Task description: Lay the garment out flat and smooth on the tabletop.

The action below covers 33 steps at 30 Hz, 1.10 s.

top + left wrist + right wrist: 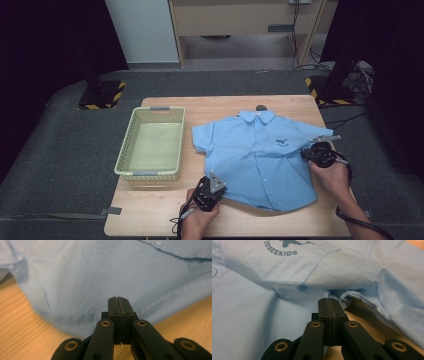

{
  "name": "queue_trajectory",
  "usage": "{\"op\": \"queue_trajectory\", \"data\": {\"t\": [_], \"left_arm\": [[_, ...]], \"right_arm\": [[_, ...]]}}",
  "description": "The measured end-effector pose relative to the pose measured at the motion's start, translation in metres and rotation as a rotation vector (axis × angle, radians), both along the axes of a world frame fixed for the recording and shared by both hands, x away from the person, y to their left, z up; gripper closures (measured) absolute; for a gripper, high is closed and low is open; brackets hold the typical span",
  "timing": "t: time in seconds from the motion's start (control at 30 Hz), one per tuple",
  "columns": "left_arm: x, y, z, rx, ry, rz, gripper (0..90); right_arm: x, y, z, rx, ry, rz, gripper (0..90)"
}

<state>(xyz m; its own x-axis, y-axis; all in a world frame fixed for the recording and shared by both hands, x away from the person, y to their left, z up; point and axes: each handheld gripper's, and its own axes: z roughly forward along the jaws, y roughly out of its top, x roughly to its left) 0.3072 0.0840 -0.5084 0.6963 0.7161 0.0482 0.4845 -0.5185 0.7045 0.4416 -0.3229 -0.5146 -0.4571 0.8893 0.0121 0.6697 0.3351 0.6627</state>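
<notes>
A light blue child's short-sleeved shirt [255, 157] lies flat, front up and collar to the far side, on the wooden table [150, 210]. My left gripper [221, 192] is at the shirt's near left hem corner. In the left gripper view its jaws [117, 299] are pressed together on the shirt [87, 277], which puckers and lifts around the tips. My right gripper [305, 154] is at the shirt's right side, below the sleeve. There its jaws [328, 300] are shut on a bunched fold of the shirt [262, 315], just under the printed chest pocket [287, 262].
A pale green plastic basket [127, 150] stands empty on the table's left part, beside the shirt. A small dark object [261, 107] sits at the far edge behind the collar. Bare wood runs along the near edge. Stands with striped bases [102, 95] flank the table on the floor.
</notes>
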Motion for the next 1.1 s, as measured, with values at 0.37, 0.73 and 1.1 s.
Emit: {"op": "queue_trajectory", "data": {"t": [0.37, 0.73, 1.1], "left_arm": [[-0.011, 0.010, 0.001, 0.035, -0.013, -0.016, 90.0], [-0.014, 0.012, -0.005, 0.067, -0.011, -0.027, 90.0], [-0.014, 0.011, -0.011, 0.111, -0.005, -0.039, 90.0]], "right_arm": [[-0.007, -0.004, 0.002, -0.013, -0.001, 0.006, 90.0], [-0.024, -0.013, 0.007, 0.033, -0.028, 0.010, 76.1], [-0.057, -0.030, 0.008, -0.045, -0.011, 0.027, 73.2]]}}
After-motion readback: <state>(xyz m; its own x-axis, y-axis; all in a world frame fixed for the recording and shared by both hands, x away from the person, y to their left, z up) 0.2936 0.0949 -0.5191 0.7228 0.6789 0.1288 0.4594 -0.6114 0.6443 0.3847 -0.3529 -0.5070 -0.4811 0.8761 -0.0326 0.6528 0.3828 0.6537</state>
